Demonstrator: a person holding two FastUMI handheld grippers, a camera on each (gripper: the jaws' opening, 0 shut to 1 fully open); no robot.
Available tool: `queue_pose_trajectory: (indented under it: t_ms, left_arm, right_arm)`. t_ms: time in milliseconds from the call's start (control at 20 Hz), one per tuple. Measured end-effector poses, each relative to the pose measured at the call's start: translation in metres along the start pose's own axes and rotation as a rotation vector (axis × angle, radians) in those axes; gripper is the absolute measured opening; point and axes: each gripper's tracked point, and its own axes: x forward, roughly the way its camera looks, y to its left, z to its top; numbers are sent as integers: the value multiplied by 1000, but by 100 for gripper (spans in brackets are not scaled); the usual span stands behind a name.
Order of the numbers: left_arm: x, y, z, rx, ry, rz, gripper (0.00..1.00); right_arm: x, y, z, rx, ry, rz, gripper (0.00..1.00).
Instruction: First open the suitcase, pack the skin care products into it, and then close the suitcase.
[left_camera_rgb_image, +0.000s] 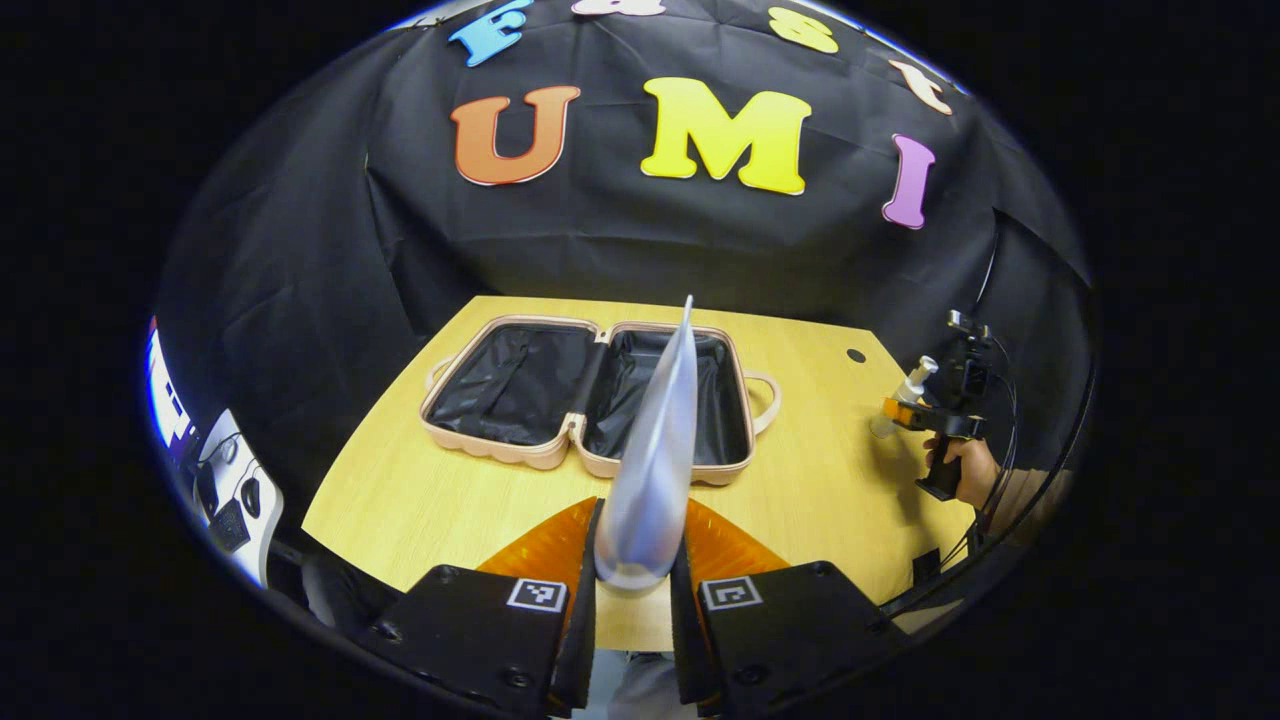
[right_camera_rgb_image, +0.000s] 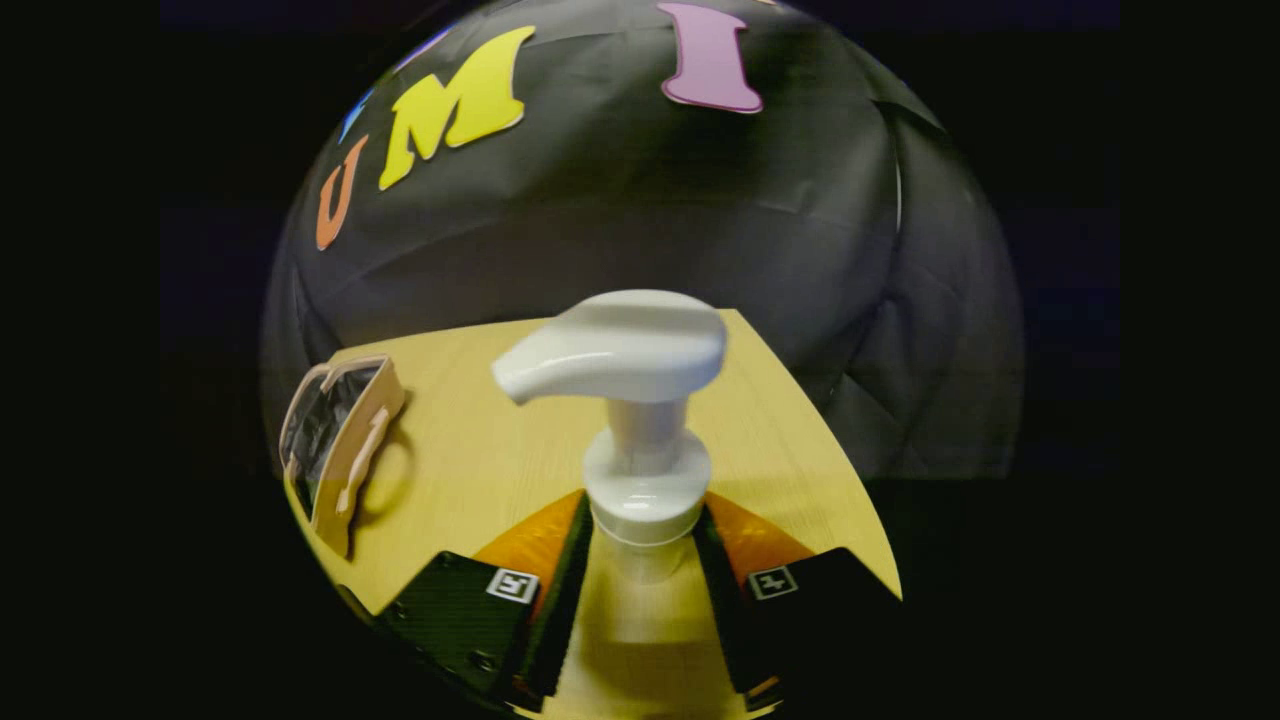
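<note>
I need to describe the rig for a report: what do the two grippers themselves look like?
Left gripper: two blocky black bodies, each with a square black-and-white marker. Right gripper: the same build and markers; from the left gripper view, it has a black pistol handle, trailing black cables.

A staged recording booth rather than a lived-in room: creased black cloth (left_camera_rgb_image: 300, 260) walls in a pale wooden table (left_camera_rgb_image: 820, 470) on every side, and grey-white desk equipment (left_camera_rgb_image: 235, 495) sits just outside the left edge.
</note>
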Motion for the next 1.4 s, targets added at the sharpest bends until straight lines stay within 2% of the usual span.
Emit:
queue_pose_trajectory:
  t_ms: [50,100,150,250,350,550,600,650,700,900,1000,1050,1150,1200,1400]
  left_arm:
    - [2,6,2,2,-5,-9,35]
    - [3,13,6,13,-12,-11,35]
    - [6,19,11,28,-16,-17,40]
    - [13,33,22,69,-31,-25,35]
    - [27,38,30,84,-32,-55,35]
    - [77,32,53,55,-53,-161,35]
    - [93,30,58,66,-59,-177,40]
    - [111,26,63,81,-60,-191,40]
    - [131,22,66,93,-49,-206,35]
    - [204,3,68,83,15,-231,35]
    - [236,-7,66,92,44,-230,35]
    - [249,-10,59,103,74,-223,40]
    - [270,-15,40,117,165,-209,30]
    - [274,-16,29,116,213,-207,35]
    - [290,-13,-5,109,346,-169,35]
  right_arm:
    - [-1,0,-1,16,-3,-3,52]
    - [-4,0,-6,28,6,-11,52]
    - [-11,1,-7,48,13,-18,51]
    - [-33,5,-3,58,-1,-33,51]
    - [-66,11,5,44,-14,-37,51]
    - [-137,37,32,26,-55,-13,51]
    - [-157,43,40,15,-72,-11,50]
    - [-176,50,47,2,-90,-9,51]
    - [-195,56,52,-7,-104,-6,48]
    - [-250,89,64,-30,-132,33,50]
    - [-268,96,62,-55,-150,27,50]
    - [-275,97,57,-69,-154,19,51]
    - [-281,100,40,-90,-130,18,51]
    - [-284,99,31,-89,-112,14,50]
    - [-289,99,1,-15,-53,26,51]
